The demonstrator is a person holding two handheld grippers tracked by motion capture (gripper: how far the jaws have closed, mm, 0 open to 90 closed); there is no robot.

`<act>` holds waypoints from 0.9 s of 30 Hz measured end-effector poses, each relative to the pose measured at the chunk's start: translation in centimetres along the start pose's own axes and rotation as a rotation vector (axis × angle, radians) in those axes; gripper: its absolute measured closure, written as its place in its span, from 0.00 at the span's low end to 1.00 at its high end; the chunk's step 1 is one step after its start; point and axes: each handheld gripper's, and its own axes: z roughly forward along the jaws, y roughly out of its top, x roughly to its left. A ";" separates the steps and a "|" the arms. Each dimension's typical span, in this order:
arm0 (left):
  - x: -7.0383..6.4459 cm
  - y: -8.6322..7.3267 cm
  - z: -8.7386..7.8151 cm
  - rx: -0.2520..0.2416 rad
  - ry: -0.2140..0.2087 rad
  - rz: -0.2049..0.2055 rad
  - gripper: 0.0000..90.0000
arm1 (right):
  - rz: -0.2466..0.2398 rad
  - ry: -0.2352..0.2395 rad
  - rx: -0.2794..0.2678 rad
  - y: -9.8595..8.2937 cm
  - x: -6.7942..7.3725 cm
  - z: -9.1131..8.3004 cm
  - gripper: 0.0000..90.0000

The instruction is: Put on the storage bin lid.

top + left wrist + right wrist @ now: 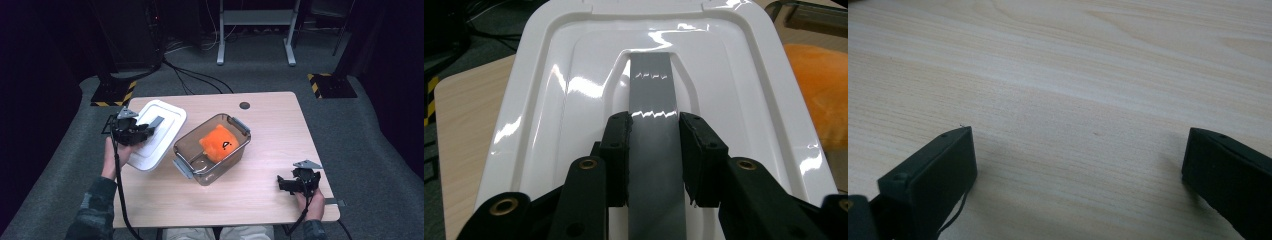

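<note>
One orange plush point(220, 143) in clear bin point(235, 155); left claw point(654, 150) pinching lid point(564, 90) handle; right claw point(1078, 165) spread.

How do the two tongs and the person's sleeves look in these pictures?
Both tongs, left and right, are black, each with two blocky jaws and brass-coloured pivot rivets. Each carries a grey three-cornered plate on top and trails a black cable. The sleeves are dark with a greyish plaid pattern.

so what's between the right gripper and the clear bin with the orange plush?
Nothing: in the high view, bare wooden table runs from the right gripper to the clear bin. The right gripper view shows plain wood ahead.
</note>
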 end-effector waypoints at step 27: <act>-4.6 3.4 1.4 -0.008 -0.098 0.100 0.74 | -0.004 0.001 -0.002 0.0 0.0 0.0 0.00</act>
